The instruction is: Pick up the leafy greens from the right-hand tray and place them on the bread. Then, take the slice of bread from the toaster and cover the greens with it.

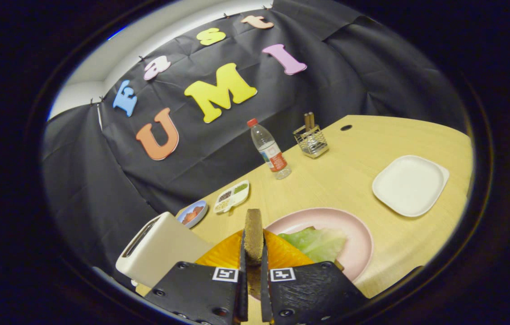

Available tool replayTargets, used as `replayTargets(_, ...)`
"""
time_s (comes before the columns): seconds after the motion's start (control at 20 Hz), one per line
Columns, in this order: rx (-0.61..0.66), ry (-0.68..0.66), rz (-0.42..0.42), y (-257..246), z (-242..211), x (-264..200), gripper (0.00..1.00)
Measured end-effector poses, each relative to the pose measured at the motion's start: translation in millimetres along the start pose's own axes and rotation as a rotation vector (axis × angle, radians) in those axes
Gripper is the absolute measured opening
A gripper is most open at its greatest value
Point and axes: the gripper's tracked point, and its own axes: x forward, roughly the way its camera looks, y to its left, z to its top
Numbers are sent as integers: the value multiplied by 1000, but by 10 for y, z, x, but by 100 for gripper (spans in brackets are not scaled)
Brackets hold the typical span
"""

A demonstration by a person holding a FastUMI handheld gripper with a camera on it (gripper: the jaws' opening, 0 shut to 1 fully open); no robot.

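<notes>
The bread slice [253,234] stands on edge, clamped between the jaws of the gripper [253,264], which press on both its faces. It is held above an orange plate [223,253]. Just beyond and to the right, the greens [316,243] lie on a pink plate [359,239], with a corner of bread [339,265] showing under them. The toaster [160,248] stands left of the jaws on the desk [354,180]. Farther off are a white tray [410,185], a bottle [271,151], a wire holder [311,141], a small divided dish [232,196] and a blue saucer [192,213].
</notes>
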Motion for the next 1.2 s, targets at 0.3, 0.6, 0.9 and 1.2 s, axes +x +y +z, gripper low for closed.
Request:
replayTargets(0.3, -3, 3, -28, -332, -66, -26, 22)
replayTargets(0.6, -53, 6, -95, -639, 42, -81, 60)
replayTargets(0.9, -239, -169, -150, -748, 622, -407, 94)
replayTargets(1.2, -467, -381, -145, -472, 1221, -1048, 95)
